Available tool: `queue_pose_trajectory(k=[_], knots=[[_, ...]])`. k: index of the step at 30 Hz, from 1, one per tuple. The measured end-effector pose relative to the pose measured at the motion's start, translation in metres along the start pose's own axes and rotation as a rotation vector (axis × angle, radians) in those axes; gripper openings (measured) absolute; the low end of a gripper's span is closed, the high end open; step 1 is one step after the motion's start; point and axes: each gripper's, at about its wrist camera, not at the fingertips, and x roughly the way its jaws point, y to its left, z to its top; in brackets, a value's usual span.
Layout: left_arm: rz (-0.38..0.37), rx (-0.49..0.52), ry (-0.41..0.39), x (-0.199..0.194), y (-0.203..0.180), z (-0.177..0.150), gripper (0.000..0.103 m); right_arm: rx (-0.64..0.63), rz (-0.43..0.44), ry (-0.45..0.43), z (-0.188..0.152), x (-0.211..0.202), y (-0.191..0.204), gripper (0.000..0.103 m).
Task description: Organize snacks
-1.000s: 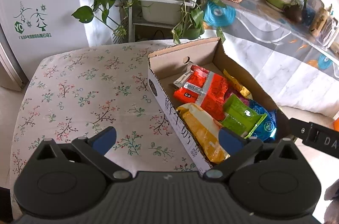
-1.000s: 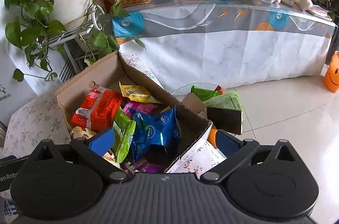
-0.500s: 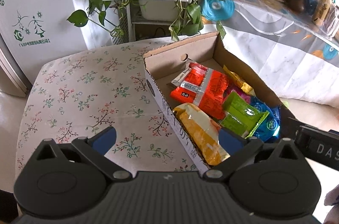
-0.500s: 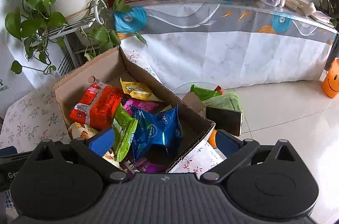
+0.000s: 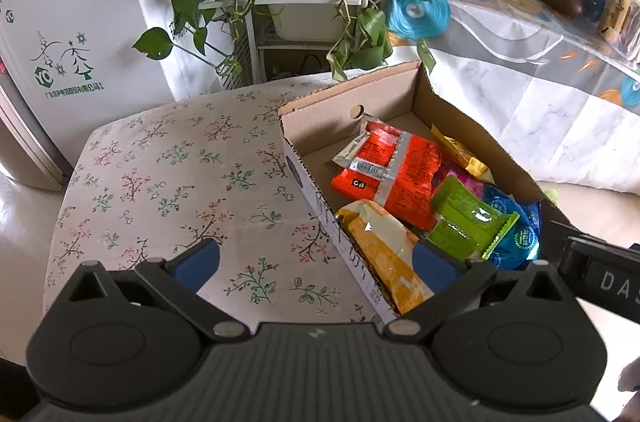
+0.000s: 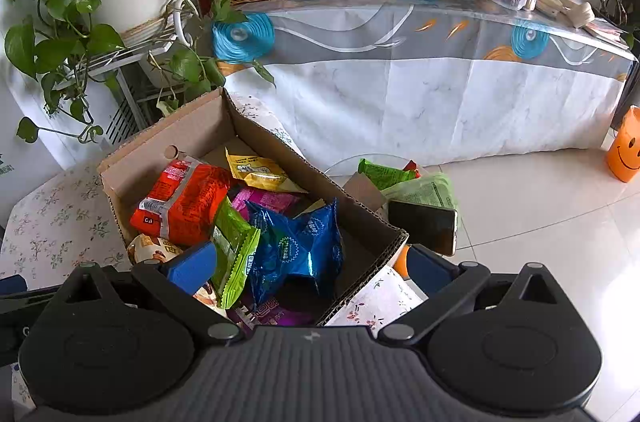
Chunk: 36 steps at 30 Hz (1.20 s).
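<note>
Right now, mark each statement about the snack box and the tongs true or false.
1. The cardboard box holds several snack packets. True.
2. The left tongs grip the yellow packet. False: they are open and hold nothing.
3. The green packet lies beside the blue packet in the box. True.
4. The red packet lies on the floral tablecloth. False: it is inside the box.
5. The right tongs are open. True.

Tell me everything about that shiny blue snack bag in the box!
The blue bag is shiny, crinkly foil with small round white-and-green badges printed on it. It looks closed and puffy, standing crumpled near the open cardboard box's right wall. A green packet leans against its left side, and pink and purple wrappers lie beside and beneath it. Neither hand-held gripper touches it.
</note>
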Motion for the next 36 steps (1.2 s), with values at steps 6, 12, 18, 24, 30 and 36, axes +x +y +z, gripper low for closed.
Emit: queue_pose_trajectory(k=[6,12,18,24,30,36], knots=[[0.002,0.001,0.004,0.001,0.001,0.0,0.102,-0.003,-0.003,0.002,0.0,0.001,0.001,0.103],[0.011,0.011,0.0,0.001,0.001,0.001,0.102,-0.002,0.001,0.005,0.001,0.002,0.001,0.103],[0.006,0.006,0.005,0.003,0.002,0.002,0.102,0.001,0.004,0.011,0.002,0.004,0.001,0.103],[0.003,0.002,0.027,0.006,0.004,0.005,0.102,0.006,0.009,0.02,0.003,0.006,0.002,0.103],[-0.002,0.001,0.067,0.012,0.005,0.009,0.102,0.008,0.01,0.03,0.005,0.009,0.003,0.103],[-0.011,-0.003,0.093,0.017,0.007,0.009,0.102,0.001,0.015,0.047,0.006,0.013,0.005,0.103]])
